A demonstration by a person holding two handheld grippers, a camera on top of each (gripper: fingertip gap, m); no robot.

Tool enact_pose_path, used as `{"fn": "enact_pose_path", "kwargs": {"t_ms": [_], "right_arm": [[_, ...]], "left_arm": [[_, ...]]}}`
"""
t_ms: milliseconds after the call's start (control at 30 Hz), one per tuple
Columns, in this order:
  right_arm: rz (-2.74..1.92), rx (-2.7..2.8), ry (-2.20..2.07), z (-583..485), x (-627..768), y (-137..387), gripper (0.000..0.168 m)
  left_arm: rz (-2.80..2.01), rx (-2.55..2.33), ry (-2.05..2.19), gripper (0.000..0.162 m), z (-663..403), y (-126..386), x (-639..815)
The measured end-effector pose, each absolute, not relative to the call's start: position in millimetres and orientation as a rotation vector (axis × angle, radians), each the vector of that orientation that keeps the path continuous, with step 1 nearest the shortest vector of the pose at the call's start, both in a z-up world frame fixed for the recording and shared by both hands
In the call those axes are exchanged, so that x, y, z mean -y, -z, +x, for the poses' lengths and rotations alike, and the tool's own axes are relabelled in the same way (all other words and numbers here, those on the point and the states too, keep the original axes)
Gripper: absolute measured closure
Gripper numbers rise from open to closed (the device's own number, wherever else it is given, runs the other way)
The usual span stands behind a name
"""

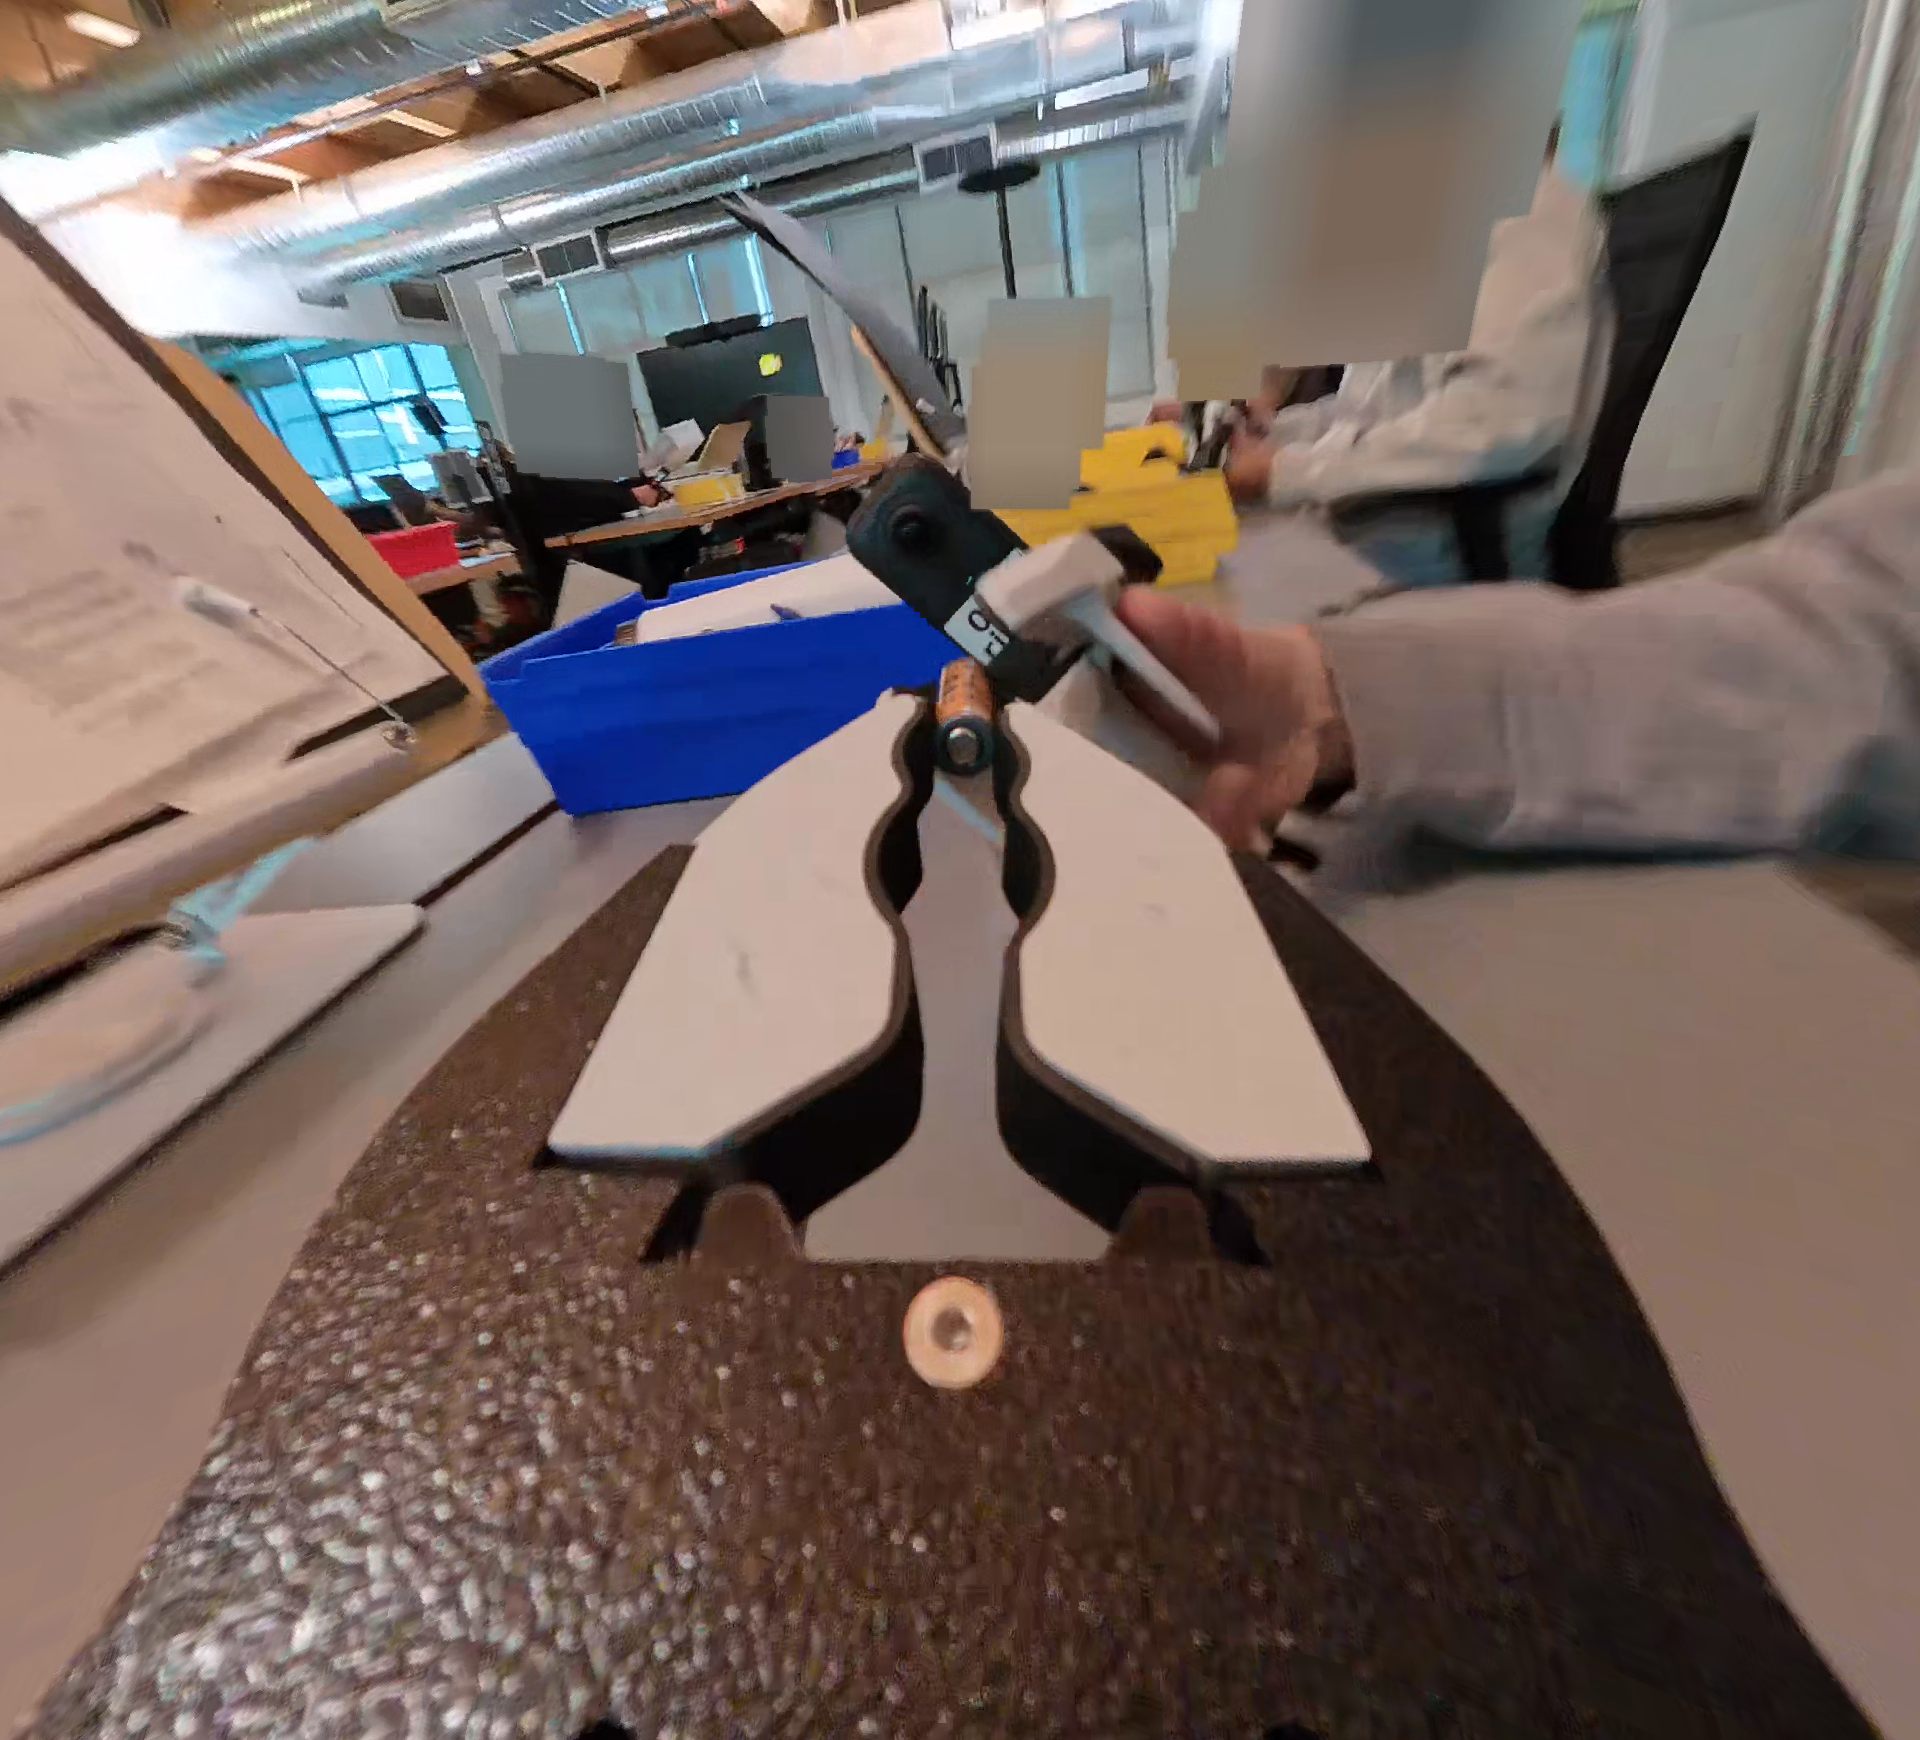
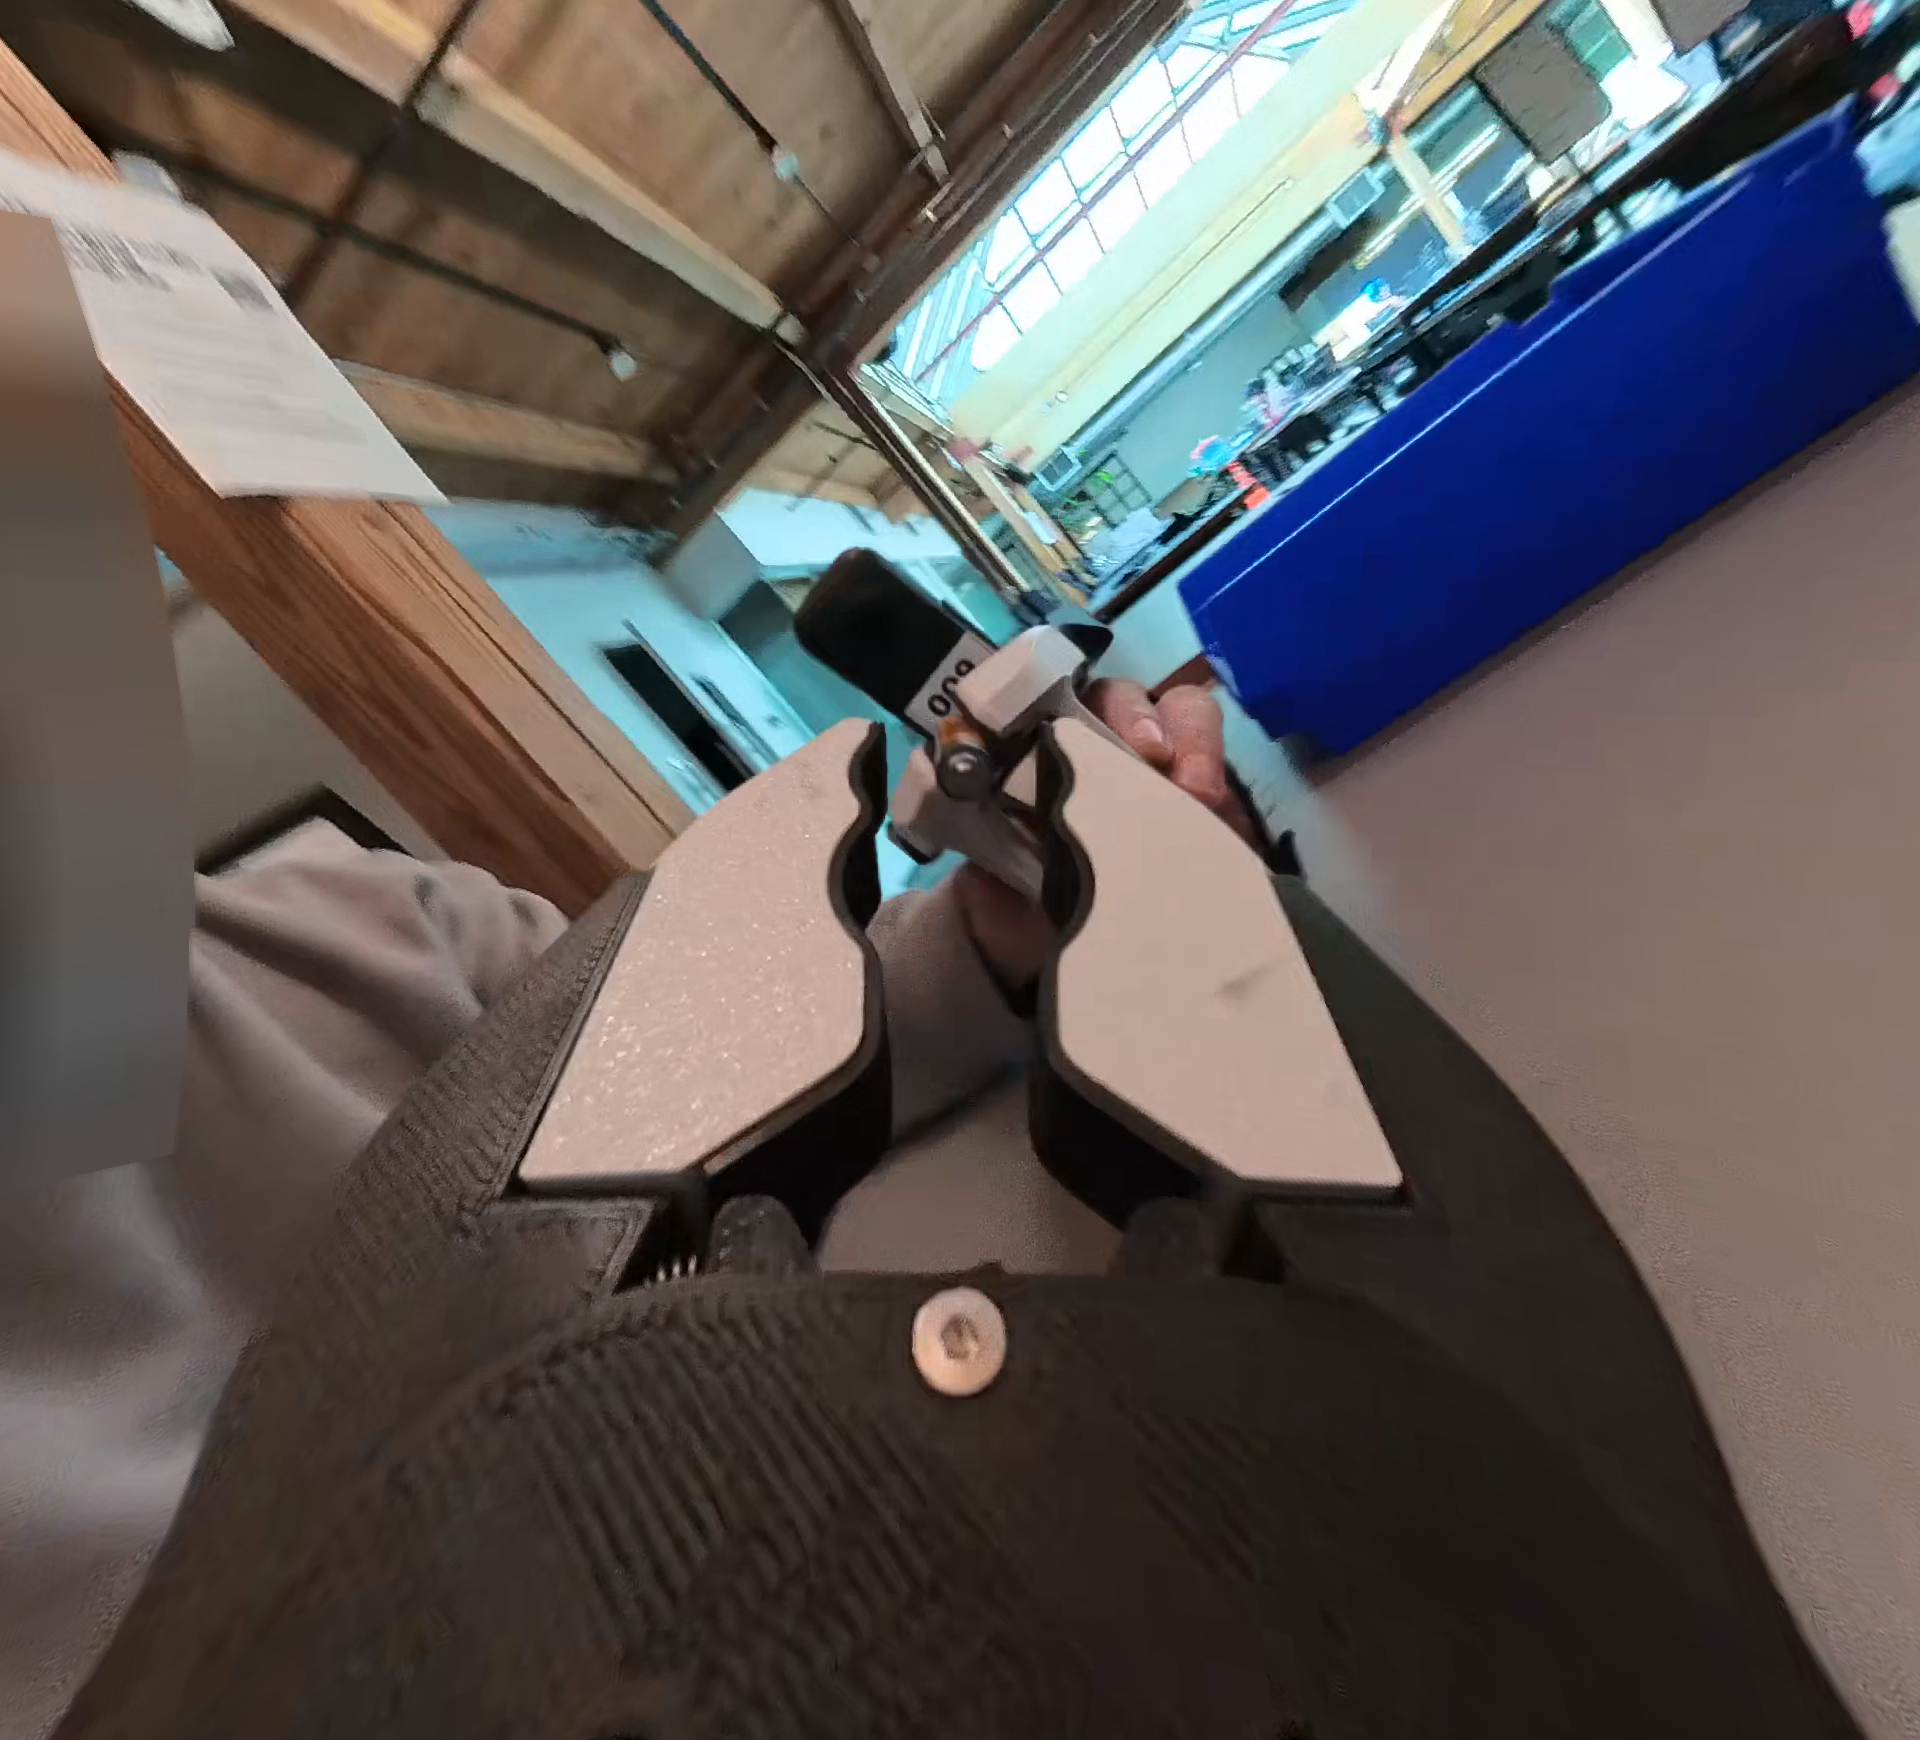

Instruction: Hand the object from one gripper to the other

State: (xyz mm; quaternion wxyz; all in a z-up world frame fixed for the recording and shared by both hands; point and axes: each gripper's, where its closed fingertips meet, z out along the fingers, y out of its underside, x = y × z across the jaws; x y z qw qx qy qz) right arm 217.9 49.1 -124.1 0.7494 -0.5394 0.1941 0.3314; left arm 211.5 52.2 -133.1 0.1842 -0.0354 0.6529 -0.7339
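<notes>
An orange and black battery (image 1: 961, 711) sits end-on between the fingertips of my left gripper (image 1: 954, 722), which is shut on it and holds it above the grey table (image 1: 1579, 1067). The right gripper (image 1: 1039, 641), held by a hand in a grey sleeve, faces it just beyond the battery's far end. In the right wrist view, my right gripper (image 2: 961, 740) is open, its tips on either side of the battery's metal end (image 2: 968, 768). There the left gripper's grey fingers (image 2: 1013, 677) clamp the battery.
A blue bin (image 1: 675, 714) stands on the table behind the grippers and shows at the right in the right wrist view (image 2: 1507, 527). A cardboard panel with papers (image 1: 156, 547) leans at the left. Yellow bins (image 1: 1153, 501) and a seated person are farther back. My two grippers' fingertips are within a few centimetres of each other.
</notes>
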Motion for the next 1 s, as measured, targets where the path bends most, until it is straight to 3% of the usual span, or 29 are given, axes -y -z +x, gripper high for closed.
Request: {"fn": "enact_pose_path", "kwargs": {"t_ms": [133,267,467,500,1000], "right_arm": [[-1.181,-0.491,-0.933,213.0,-48.6,132.6,0.144],[-1.305,-0.475,-0.971,200.0,-54.4,147.5,0.137],[-1.264,-0.487,-1.091,194.5,-56.0,147.3,0.15],[-1.27,-0.474,-1.095,192.5,-56.4,147.5,0.157],[-1.319,-0.404,-0.921,196.8,-56.6,139.2,0.157]], "left_arm": [[0.071,-1.862,1.838,0.152,207.5,144.2,-44.7],[0.111,-1.825,1.798,0.152,206.4,141.7,-44.7],[0.18,-1.837,1.706,0.152,205.4,146.9,-44.0],[0.188,-1.838,1.7,0.152,204.8,147.4,-43.3],[0.156,-1.835,1.719,0.152,204.0,143.2,-45.4]]}}
